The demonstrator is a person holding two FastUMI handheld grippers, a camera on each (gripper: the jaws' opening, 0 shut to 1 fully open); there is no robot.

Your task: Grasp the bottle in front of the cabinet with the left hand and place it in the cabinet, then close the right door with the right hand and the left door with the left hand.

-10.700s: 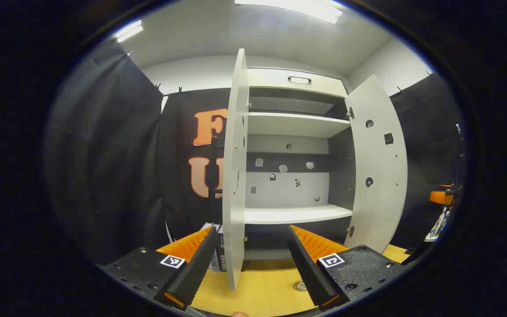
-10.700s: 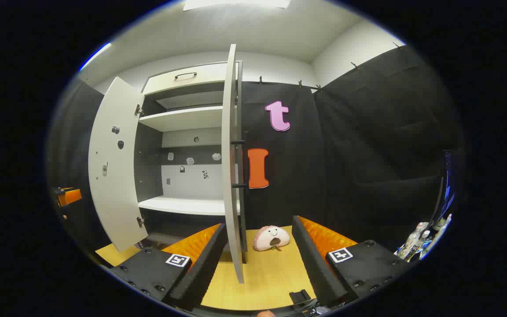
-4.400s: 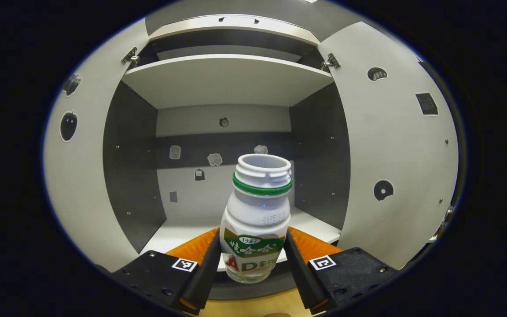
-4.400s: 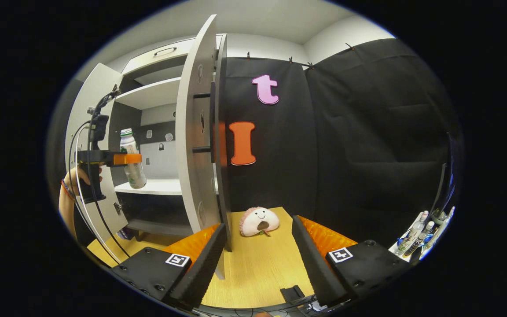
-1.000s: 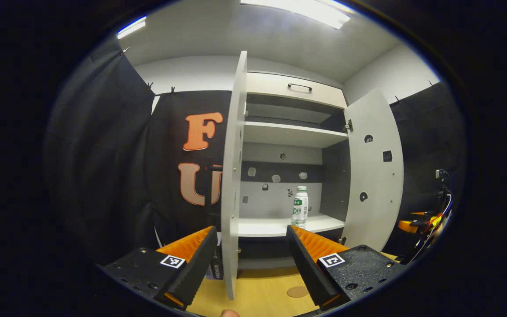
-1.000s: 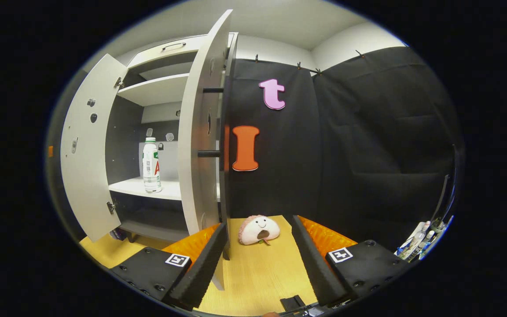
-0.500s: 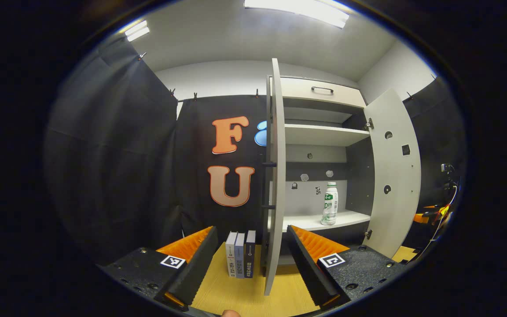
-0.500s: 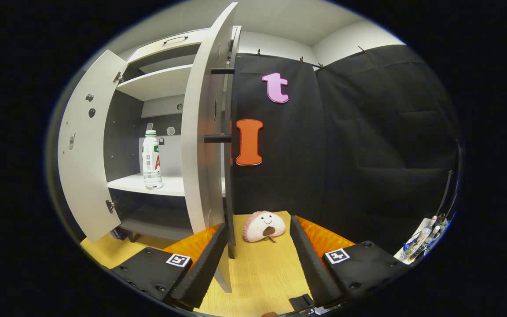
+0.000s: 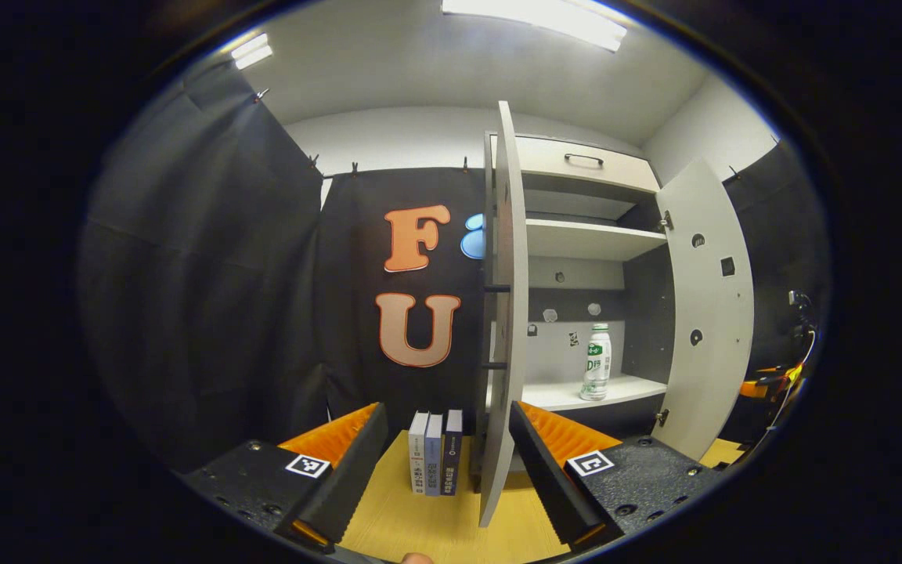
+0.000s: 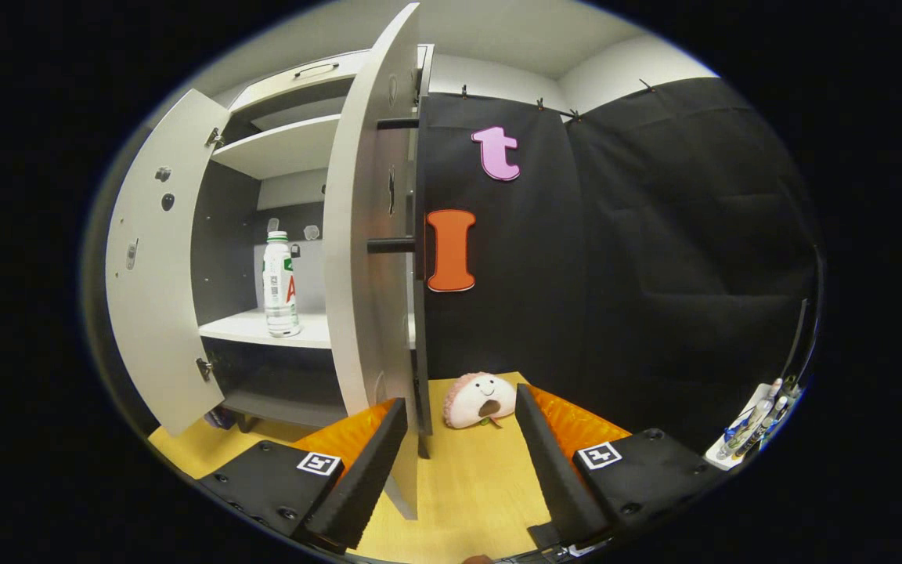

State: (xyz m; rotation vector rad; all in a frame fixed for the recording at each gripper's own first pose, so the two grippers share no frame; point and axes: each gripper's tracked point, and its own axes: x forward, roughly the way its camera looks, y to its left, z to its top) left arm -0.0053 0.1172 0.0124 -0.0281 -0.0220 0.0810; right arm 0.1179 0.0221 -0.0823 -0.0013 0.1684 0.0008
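The cabinet [image 9: 576,235] stands with both doors swung out, as it did half a second ago. In the left gripper view its left door [image 9: 507,313] is seen edge-on and has slid a little rightward in the picture since then, baring more of the three books [image 9: 435,454] upright on the counter [image 9: 420,525] just beside it. The right door [image 10: 369,258] looms closer in the right gripper view than a second ago, its lower edge now between the claw's fingers. The bottle [image 9: 597,363] stands upright on the cabinet's lower shelf [image 10: 263,327], untouched, where it was a second ago. A plush toy [image 10: 479,399] lies on the counter by the black cloth. The left claw [image 9: 445,462] is spread wide and empty; the right claw [image 10: 463,462] is likewise wide, gripping nothing.
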